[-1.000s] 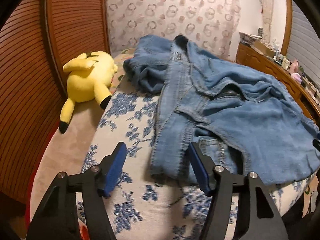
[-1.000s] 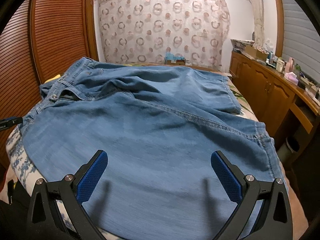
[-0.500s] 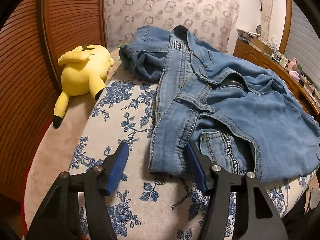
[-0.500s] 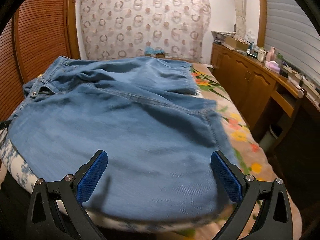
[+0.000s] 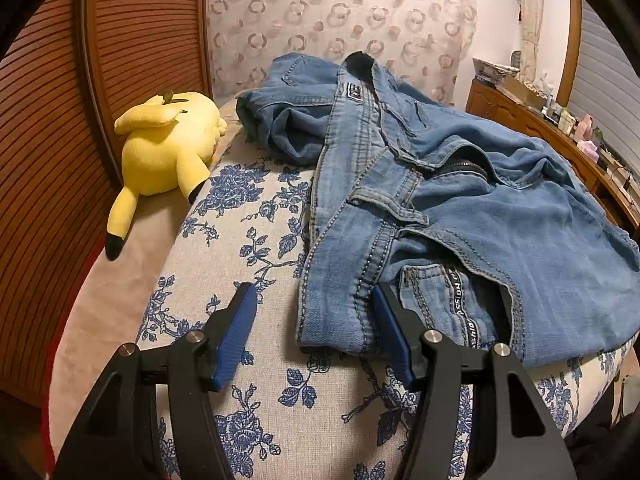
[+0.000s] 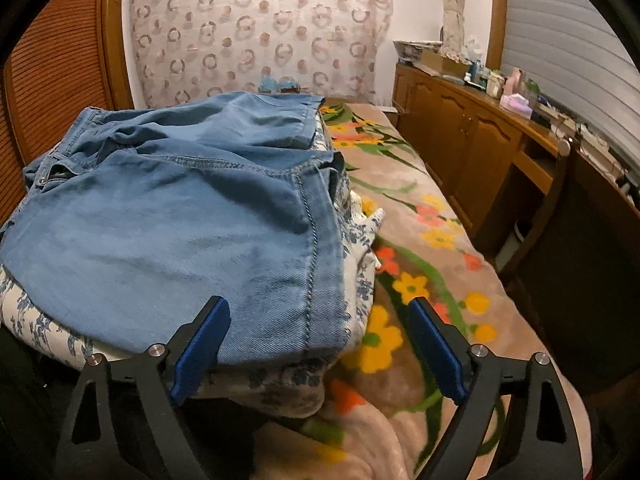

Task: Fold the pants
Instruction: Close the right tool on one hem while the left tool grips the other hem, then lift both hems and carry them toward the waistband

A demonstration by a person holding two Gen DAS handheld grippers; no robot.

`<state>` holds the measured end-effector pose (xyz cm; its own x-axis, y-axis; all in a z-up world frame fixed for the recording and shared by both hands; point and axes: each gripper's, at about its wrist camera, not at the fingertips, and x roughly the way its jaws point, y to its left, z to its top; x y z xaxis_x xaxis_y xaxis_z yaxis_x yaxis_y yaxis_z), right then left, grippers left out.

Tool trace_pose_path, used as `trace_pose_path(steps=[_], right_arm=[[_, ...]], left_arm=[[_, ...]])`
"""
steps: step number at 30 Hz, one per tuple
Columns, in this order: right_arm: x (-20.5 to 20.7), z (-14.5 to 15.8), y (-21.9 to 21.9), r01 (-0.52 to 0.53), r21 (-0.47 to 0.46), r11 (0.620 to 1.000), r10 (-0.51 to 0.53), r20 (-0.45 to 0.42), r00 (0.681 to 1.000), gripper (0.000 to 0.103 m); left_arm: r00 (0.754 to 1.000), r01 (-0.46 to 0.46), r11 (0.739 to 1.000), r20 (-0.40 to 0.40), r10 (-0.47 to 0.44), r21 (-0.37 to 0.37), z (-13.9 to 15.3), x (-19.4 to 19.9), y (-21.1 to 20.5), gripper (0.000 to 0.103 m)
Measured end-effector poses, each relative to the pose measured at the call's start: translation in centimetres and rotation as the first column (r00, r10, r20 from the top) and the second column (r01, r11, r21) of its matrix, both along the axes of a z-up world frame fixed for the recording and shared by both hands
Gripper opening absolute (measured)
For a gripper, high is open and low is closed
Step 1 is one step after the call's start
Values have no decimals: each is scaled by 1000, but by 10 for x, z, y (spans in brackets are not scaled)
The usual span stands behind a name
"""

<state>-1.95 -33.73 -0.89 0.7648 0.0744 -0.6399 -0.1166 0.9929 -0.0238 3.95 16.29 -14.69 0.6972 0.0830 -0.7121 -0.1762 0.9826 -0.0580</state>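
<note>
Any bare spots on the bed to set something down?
Two: blue-floral cloth between the plush and the jeans, ahead of the open left gripper; flowered blanket between the jeans' hem and the cabinets, by the open right gripper. The sideboard top is cluttered.

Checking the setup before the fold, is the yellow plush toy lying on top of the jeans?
No, the yellow plush toy lies beside the jeans, apart from them.

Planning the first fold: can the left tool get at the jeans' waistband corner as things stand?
Probably yes: the left tool is open, the waistband corner of the jeans lies between its fingers, nothing covering it.
</note>
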Motion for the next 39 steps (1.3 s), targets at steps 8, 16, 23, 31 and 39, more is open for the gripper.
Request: trace_pose_path(steps=[8,16,23,31,39], right_arm=[[-6,3,10,-14,29,999,14,-26,1000,75],[1,5,3,-30,54,998,31,-22,999,45],[7,14,-12,-61,75,995,59,32,998,14],[6,41,-24,-76,107,991,61,135,989,11],[27,58,-19,-108,109,988,79,242,967,11]], left_arm=[[999,36,999,-2,-36,-18,3,2,-7,39],[998,67,997,5,-67,-49,5,0,-7,25],[992,97,995,79,-94,-35,34,-11,-20,17],[973,132,991,191,-131,9,80,-13,-32,14],[964,147,989,221,-151,34,95,2,-41,13]])
